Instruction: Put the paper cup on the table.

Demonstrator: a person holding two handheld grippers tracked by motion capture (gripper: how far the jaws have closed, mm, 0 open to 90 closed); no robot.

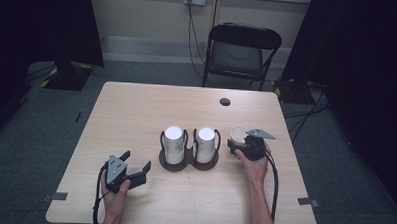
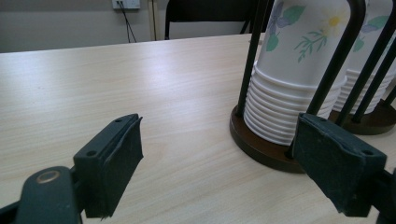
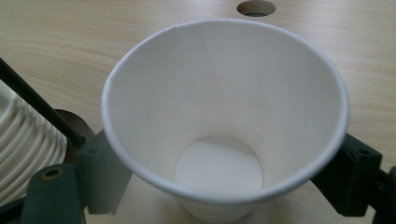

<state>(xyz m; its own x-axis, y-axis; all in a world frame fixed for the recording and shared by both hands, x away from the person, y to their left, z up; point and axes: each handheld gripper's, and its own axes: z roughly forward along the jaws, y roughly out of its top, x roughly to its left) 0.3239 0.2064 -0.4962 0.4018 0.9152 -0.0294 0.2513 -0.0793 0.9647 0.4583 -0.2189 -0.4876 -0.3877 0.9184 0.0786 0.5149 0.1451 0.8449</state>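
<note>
A single white paper cup (image 1: 238,132) (image 3: 224,107) stands upright on the wooden table (image 1: 136,105), right of a dark two-place cup holder (image 1: 188,162). The holder carries two stacks of flower-printed cups (image 1: 174,141) (image 1: 205,141). My right gripper (image 1: 237,139) (image 3: 224,186) has a jaw on each side of the single cup's lower wall, spread wide and not squeezing it. My left gripper (image 1: 137,161) (image 2: 219,163) rests open near the table's front left with nothing between its jaws. It faces the nearer stack (image 2: 294,84) and the holder's base (image 2: 266,149).
A round cable hole (image 1: 225,101) (image 3: 256,7) lies in the table behind the single cup. A black folding chair (image 1: 241,53) stands beyond the far edge. The holder's black wire posts (image 2: 250,60) rise around each stack. Bare tabletop stretches across the far left.
</note>
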